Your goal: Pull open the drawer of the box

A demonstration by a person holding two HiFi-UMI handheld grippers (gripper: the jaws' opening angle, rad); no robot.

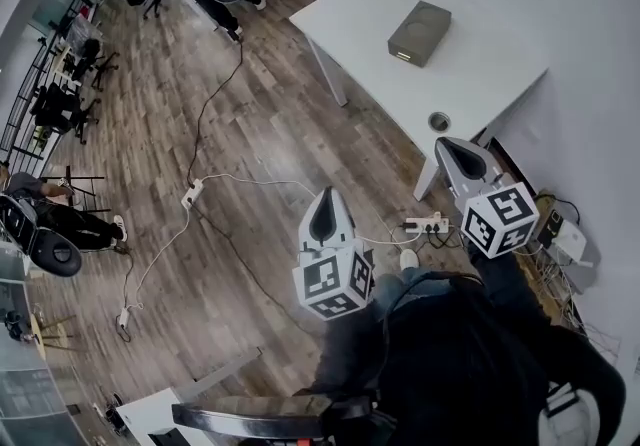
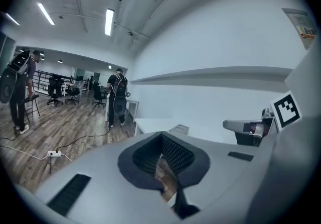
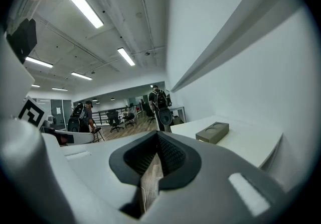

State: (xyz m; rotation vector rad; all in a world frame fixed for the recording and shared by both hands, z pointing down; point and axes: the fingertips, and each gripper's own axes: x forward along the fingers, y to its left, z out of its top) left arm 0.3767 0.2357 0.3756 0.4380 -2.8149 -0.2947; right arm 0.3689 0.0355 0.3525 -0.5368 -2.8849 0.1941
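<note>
Wood-plank flooring [image 1: 260,134] filled most of the head view, crossed by a dark cable [image 1: 215,94] and a white lead running to a power strip [image 1: 190,196]. At the upper right stood a white table [image 1: 500,74] set against the pale wall, and on it lay the box [image 1: 420,33], a flat grey-brown block well apart from both tools. From the right gripper view I could see two round recesses in its lid, and it sat near the table's far end [image 3: 212,132]. From where I watched, the box looked closed up, though I could not pick out the drawer front for certain. A round cable hole [image 1: 438,121] showed in the tabletop nearer to me, and a second power strip [image 1: 427,225] lay on the floor beside the table leg.

I had the left gripper [image 1: 328,192] raised over the open floor, its jaws pressed together at the tips with nothing between them; its own view showed only floor through the slit behind the ribbed pads [image 2: 173,155]. The right gripper [image 1: 441,142] hung just off the table's near corner, its jaws likewise brought together and empty, with the box off to the right of them in its own view. Neither tool touched the table or the box.

Far off in the room a person with a backpack [image 2: 118,98] stood among office chairs [image 2: 55,90].
</note>
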